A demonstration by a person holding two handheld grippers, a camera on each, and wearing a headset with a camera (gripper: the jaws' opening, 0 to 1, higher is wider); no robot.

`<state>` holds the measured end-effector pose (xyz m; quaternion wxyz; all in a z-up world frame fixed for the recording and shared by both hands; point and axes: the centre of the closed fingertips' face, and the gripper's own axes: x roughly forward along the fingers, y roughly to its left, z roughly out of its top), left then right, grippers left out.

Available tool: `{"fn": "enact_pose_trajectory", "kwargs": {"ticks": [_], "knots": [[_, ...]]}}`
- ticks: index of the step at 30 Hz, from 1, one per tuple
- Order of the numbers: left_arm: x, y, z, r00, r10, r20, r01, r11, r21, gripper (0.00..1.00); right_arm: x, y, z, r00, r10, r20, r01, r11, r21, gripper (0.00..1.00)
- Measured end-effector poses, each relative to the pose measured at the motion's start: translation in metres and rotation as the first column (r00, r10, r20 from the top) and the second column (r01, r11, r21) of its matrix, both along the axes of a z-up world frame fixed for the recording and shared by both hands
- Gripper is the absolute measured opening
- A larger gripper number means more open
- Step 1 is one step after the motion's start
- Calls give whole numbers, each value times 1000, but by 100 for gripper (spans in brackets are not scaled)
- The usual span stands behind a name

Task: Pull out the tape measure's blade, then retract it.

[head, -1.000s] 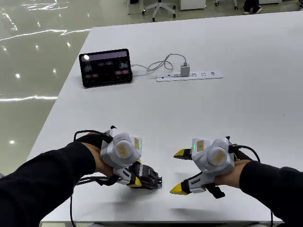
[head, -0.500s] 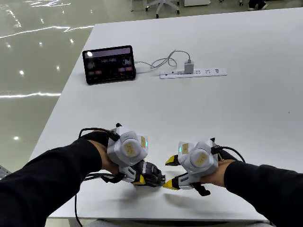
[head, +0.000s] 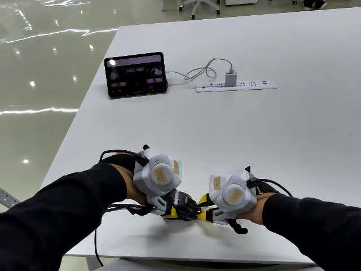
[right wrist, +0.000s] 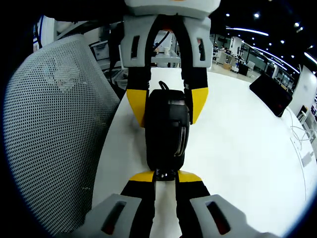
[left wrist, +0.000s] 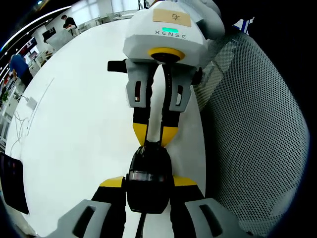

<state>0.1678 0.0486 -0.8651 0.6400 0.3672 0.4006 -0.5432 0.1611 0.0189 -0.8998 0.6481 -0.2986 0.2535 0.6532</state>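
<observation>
A black tape measure lies near the front edge of the white table. My left gripper is shut on its case, whose sides sit between the yellow-tipped jaws in the left gripper view. My right gripper meets it head-on from the right. In the right gripper view the right gripper has its jaws closed narrowly on the blade tip at the case's near end. No length of blade shows between the two grippers.
A dark tablet stands at the back left. A white power strip with a charger and cable lies beside it. A grey mesh chair back is close to the table's front edge.
My right gripper has moved left to the tape measure and its jaws have narrowed from wide open onto the blade tip. The left gripper has kept its hold on the case.
</observation>
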Motion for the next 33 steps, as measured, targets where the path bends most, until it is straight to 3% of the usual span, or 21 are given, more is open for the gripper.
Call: {"fn": "enact_pose_trajectory", "kwargs": {"ticks": [4,12,20,33], "knots": [[-1,0,0,1000,-12,-1,12,1000,16,29,0,-1,0,1000,-7,-6,7,1000,2,8],[-1,0,0,1000,-10,-5,10,1000,7,29,1,-13,1,1000,-16,-4,16,1000,10,8],[-1,0,0,1000,1,-6,-1,1000,-2,29,2,-22,1,998,-45,-33,45,999,9,8],[-1,0,0,1000,12,-5,-12,1000,-2,29,1,-25,-1,999,-38,-26,37,999,-19,9]]}}
